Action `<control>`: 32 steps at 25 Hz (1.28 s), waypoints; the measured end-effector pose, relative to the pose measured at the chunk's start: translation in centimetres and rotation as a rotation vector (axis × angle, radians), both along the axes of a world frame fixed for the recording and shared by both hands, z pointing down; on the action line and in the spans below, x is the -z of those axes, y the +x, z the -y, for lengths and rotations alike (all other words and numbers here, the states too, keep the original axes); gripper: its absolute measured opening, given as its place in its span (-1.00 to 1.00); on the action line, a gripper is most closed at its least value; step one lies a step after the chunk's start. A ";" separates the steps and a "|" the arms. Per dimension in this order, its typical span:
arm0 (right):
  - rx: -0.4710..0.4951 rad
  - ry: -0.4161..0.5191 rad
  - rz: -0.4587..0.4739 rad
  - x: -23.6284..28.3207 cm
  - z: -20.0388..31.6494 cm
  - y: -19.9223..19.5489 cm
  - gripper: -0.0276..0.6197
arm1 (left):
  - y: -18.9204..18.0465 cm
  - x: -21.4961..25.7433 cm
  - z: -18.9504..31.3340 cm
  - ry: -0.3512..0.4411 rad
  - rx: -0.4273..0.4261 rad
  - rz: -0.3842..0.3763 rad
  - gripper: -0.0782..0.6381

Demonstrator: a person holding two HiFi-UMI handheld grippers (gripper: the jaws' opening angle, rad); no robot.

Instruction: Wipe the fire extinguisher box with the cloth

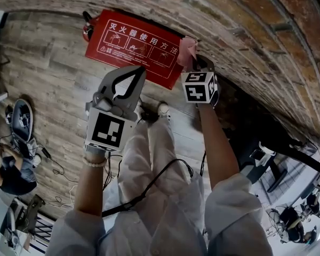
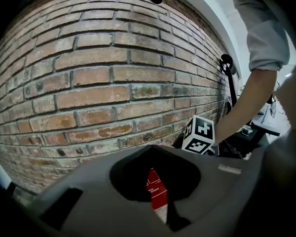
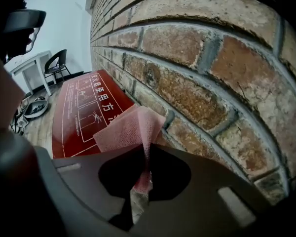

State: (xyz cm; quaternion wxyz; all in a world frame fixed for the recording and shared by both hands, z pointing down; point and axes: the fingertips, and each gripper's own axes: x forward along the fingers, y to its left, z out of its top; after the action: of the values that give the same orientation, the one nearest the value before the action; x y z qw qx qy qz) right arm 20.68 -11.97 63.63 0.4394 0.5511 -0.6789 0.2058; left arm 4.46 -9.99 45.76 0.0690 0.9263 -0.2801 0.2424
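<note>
cloth (image 3: 128, 127) is clamped in my right gripper's (image 3: 146, 154) fingers, at the corner of the red fire extinguisher box (image 1: 130, 44) nearest the brick wall (image 1: 240, 25). my left gripper (image 2: 151, 148) is clenched, empty. wiping looks barely begun; most of the lid remains.

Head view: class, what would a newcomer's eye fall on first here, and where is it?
The red fire extinguisher box, printed with white characters, sits at the foot of the brick wall, top centre. A pink cloth is pinched in the right gripper at the box's right end. The left gripper, shut and empty, hangs by the box's near edge.
</note>
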 end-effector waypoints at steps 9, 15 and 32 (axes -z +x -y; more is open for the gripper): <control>-0.007 0.016 0.025 0.3 -0.2 0.1 -0.85 | -0.4 -0.1 0.2 0.003 0.005 0.004 -0.79; 0.011 0.043 0.055 1.8 -0.4 -0.5 -0.85 | -1.5 0.1 0.5 -0.001 0.037 -0.006 -0.79; 0.152 0.160 0.273 10.0 1.2 -12.8 -0.85 | -9.3 0.8 2.1 0.019 0.170 0.009 -0.79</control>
State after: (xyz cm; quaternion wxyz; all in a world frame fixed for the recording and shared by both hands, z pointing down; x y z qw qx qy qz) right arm 7.92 -13.13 53.67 0.3120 0.4983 -0.7863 0.1900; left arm -4.80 -12.10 44.91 0.0795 0.8986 -0.3604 0.2374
